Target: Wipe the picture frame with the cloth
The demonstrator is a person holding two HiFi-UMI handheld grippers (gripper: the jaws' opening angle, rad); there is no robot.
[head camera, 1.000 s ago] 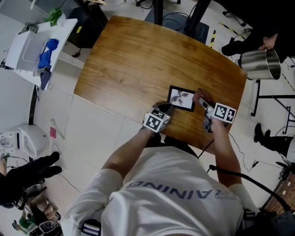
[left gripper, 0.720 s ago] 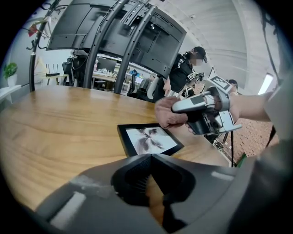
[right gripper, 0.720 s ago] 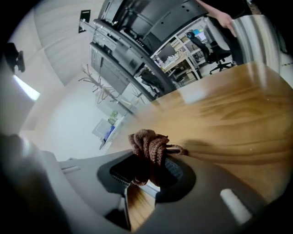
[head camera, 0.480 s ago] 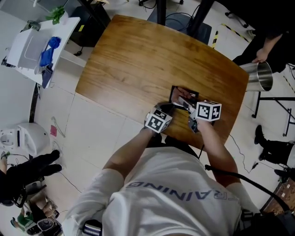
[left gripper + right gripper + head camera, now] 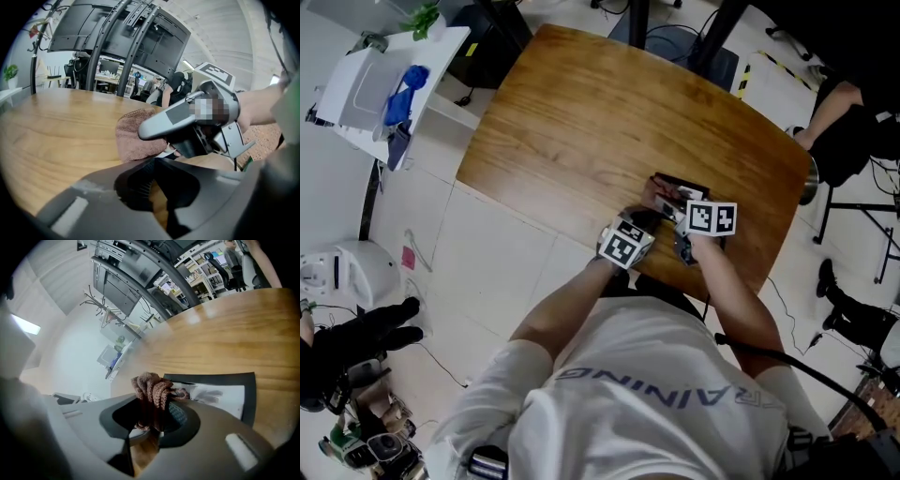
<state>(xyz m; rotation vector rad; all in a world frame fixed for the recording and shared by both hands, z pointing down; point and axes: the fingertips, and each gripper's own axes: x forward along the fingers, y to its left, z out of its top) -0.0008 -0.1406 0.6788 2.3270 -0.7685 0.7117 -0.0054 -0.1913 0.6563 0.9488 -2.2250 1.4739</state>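
Note:
A black picture frame [image 5: 679, 182] with a pale print lies near the front edge of the wooden table [image 5: 581, 122]. My right gripper [image 5: 671, 208] is shut on a bunched brown cloth [image 5: 152, 387], which rests on the near left part of the frame [image 5: 225, 392]. My left gripper [image 5: 644, 221] sits at the frame's near left corner, its jaws close together with only wood showing between them. In the left gripper view the cloth [image 5: 133, 133] and the right gripper [image 5: 187, 122] are just ahead of my jaws.
A white side table [image 5: 366, 84] with a blue item stands off the table's far left. A person in black [image 5: 853, 103] sits by the table's right edge, with a steel bucket [image 5: 807, 180] beside them. Cables and gear lie on the floor.
My right gripper has carried the cloth leftward from the frame's right edge onto the frame. The left gripper has stayed put. The person at the right has lowered the steel bucket.

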